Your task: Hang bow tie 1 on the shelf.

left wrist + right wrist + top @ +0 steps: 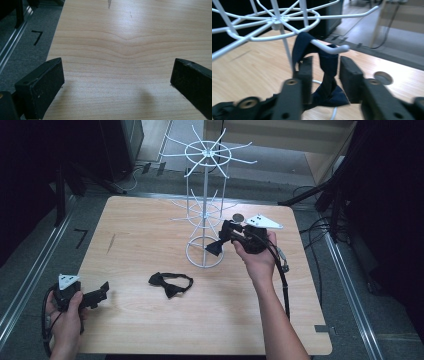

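A white wire rack (206, 195) stands at the back middle of the wooden table (145, 230). A dark bow tie (215, 248) hangs by its strap from a lower hook (332, 48) of the rack (277, 22). My right gripper (226, 231) reaches in from the right. In the right gripper view its jaws (326, 60) stand either side of the strap (328, 67), with a gap on both sides, and the bow (329, 96) dangles below. A second black bow tie (170, 282) lies flat at mid-table. My left gripper (102, 291) rests open at the front left over bare wood (117, 75).
A round hole (238, 217) in the tabletop lies just right of the rack. Dark stands and cables surround the table on the grey floor. The table's left edge (53, 45) runs close beside my left gripper.
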Demonstrator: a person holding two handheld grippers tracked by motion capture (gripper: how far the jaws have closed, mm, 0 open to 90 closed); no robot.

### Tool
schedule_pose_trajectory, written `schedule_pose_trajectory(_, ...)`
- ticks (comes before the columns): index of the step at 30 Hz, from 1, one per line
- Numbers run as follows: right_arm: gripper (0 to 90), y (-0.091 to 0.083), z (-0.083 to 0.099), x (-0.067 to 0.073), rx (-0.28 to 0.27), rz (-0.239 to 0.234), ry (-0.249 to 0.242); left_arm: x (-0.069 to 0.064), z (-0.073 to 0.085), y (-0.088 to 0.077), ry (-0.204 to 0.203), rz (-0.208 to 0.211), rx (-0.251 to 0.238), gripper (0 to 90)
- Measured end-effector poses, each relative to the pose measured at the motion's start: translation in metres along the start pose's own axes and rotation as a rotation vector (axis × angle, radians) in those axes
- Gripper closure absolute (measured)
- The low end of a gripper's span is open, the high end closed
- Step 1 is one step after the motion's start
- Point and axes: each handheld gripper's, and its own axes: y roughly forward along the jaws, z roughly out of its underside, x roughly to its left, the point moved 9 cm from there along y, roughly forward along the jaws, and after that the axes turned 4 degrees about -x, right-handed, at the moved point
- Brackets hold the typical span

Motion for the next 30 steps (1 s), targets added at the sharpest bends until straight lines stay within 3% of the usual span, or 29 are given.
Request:
schedule_pose_trajectory(1,62.8,0.0,0.0,0.0,0.0,0.0,0.0,0.0,0.0,0.0,0.003,0.0,0.003,0.0)
schedule_pose_trajectory(2,52.9,-0.003,0.001,-0.002,-0.015,0.045,-0.005,0.0,0.001,0.0,0.004,0.001,0.005,0.0)
schedule_pose_trajectory(3,52.9,-0.003,0.001,-0.002,-0.015,0.045,-0.005,0.0,0.001,0.0,0.004,0.001,0.005,0.0)
schedule_pose_trajectory(4,46.5,-0.007,0.002,-0.006,-0.02,0.077,0.012,0.001,0.001,0.0,-0.001,-0.001,0.006,0.0)
schedule_pose_trajectory(7,41.7,-0.012,0.006,-0.01,-0.008,0.095,0.017,0.001,0.001,0.0,0.001,-0.001,0.007,0.0)
schedule_pose_trajectory(30,34.8,-0.056,0.028,-0.015,-0.012,0.131,0.048,0.001,0.001,0.0,0.004,-0.004,0.012,0.0)
